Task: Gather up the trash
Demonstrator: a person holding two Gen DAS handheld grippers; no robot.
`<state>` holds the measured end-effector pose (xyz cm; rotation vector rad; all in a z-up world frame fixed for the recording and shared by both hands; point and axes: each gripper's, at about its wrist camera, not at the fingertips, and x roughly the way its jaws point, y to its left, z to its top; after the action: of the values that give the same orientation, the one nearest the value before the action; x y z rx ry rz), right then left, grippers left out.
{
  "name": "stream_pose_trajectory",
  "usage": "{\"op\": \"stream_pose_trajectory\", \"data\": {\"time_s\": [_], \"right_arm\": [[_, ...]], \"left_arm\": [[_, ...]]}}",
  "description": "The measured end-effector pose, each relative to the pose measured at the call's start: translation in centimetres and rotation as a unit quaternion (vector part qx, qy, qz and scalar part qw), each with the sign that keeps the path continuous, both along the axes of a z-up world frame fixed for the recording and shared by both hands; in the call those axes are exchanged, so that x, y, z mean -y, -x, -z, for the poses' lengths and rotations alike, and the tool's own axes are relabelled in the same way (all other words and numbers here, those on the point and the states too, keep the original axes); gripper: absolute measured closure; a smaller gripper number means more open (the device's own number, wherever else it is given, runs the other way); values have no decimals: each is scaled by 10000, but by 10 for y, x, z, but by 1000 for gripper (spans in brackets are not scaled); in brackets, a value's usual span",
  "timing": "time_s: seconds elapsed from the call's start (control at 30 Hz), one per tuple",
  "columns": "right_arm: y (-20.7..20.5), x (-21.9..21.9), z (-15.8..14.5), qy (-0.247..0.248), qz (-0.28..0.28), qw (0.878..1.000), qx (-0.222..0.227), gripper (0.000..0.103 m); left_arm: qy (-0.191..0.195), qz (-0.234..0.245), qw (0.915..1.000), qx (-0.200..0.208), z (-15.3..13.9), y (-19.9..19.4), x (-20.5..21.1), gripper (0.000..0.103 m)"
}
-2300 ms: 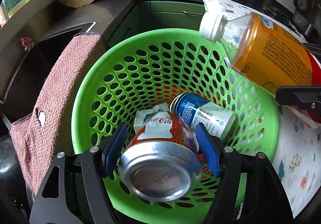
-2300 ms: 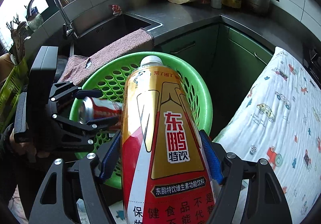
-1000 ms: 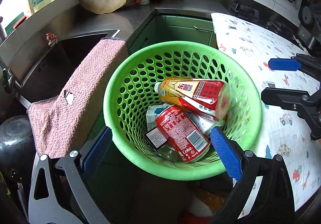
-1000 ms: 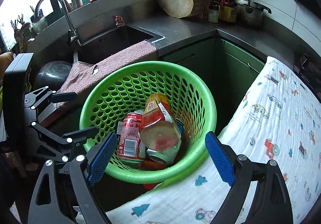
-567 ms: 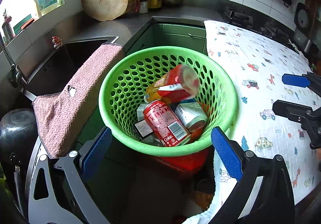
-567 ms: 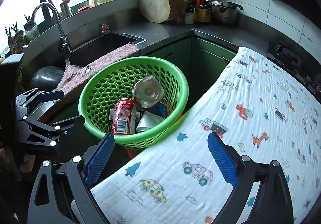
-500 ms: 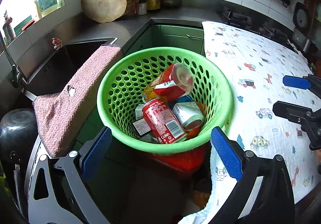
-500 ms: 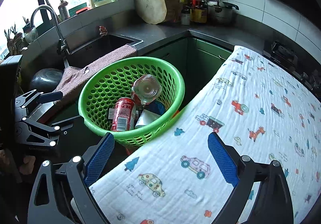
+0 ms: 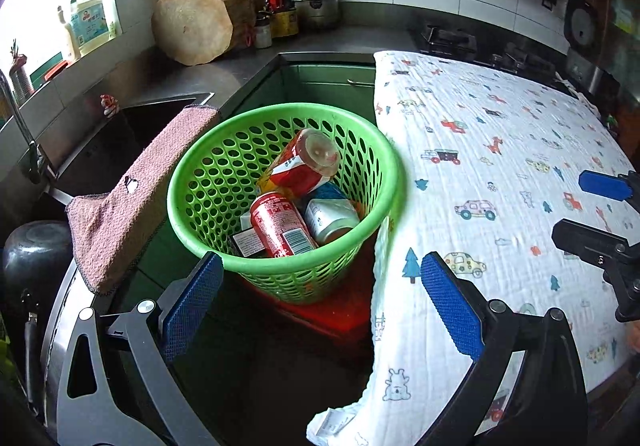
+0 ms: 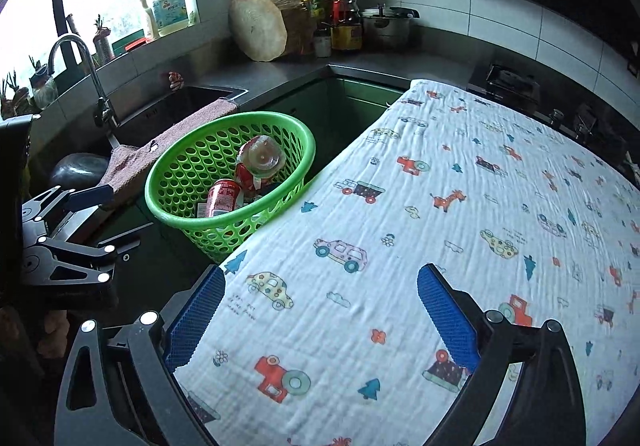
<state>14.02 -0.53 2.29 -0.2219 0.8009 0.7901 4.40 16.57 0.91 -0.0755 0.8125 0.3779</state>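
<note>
Only the left wrist view shows the silver can inside the basket.

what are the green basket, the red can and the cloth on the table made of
Green basket: looks like moulded plastic, glossy, with rows of punched holes.
Red can: probably thin aluminium, with a printed label and a barcode; no bare metal shows on it.
Cloth: looks like soft cotton, maybe muslin; matte, crinkled weave, printed with cars and trees, draping over the table edge.
</note>
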Motion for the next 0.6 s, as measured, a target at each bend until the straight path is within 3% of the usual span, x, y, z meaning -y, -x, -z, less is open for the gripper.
{"op": "stream_pose_trajectory", "data": {"time_s": [0.3,0.6], "right_arm": [[21,44,-8,-220,386,9990,94,8],[41,72,-11,-518,698,9962,75,8]], "left_arm": [[-146,9,9999,73,-3,17,30,5],[166,-237,9991,298,-6,32,38,5]]}}
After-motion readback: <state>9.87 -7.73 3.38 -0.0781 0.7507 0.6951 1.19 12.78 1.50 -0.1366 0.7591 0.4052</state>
